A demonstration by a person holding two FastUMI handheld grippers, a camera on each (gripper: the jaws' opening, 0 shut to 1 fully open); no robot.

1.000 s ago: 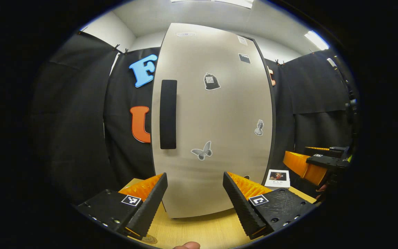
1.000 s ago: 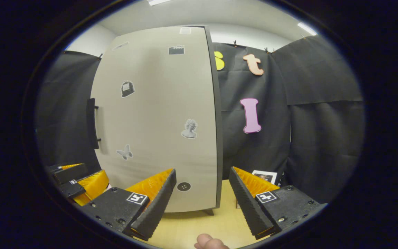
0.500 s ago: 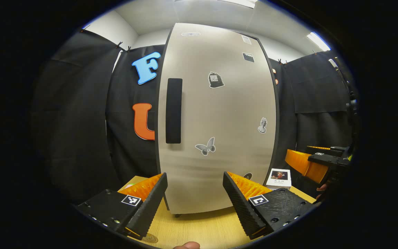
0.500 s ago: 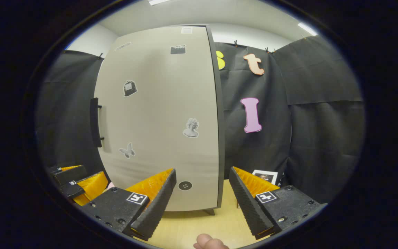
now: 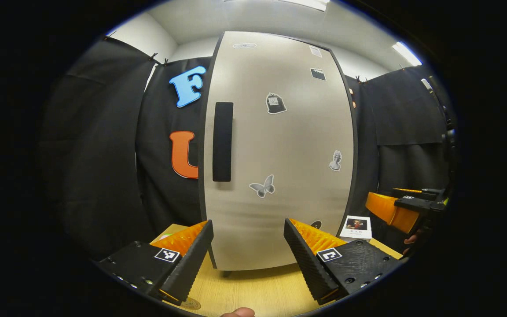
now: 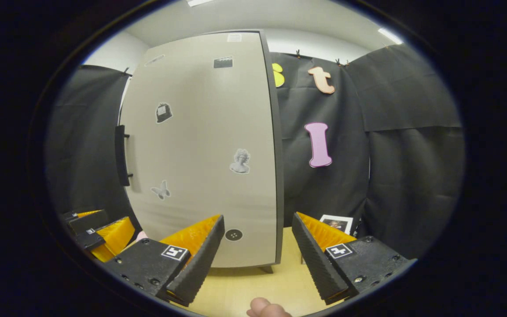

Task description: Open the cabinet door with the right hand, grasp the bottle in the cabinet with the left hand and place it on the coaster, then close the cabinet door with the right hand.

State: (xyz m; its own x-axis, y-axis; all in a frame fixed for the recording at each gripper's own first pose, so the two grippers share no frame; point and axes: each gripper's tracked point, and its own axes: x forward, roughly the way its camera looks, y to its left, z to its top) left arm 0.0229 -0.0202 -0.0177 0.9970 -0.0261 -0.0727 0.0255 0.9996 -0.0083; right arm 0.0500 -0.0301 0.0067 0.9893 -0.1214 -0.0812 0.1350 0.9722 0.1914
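Grey laminate of the cabinet door [image 5: 280, 145] faced the left gripper view, shut flush, with its dark vertical handle [image 5: 222, 141] near the door's left edge. The left gripper [image 5: 249, 246] hung in front of the door's lower part with its fingers spread wide and nothing between them, not touching it; at the door's right, the right gripper [image 5: 405, 209] showed low and off to the side, well apart from the handle. The bottle could not be seen, presumably behind the door, and a round edge on the wooden table [image 5: 258, 290] below the door, at the left gripper's base, might have been the coaster [image 5: 190, 304], though too little showed to be sure. In the right gripper view, the handle [image 6: 122, 155] stood at the door's far left edge, while the right gripper [image 6: 258, 246] pointed at the door's lower right corner, fingers wide apart and holding nothing. Opening looked like the step in hand; to do it well the right gripper probably needed to cross leftward and upward to the handle, straddle the bar squarely, close firmly, then pull along the hinge's arc, with the left gripper kept out of the door's swing.
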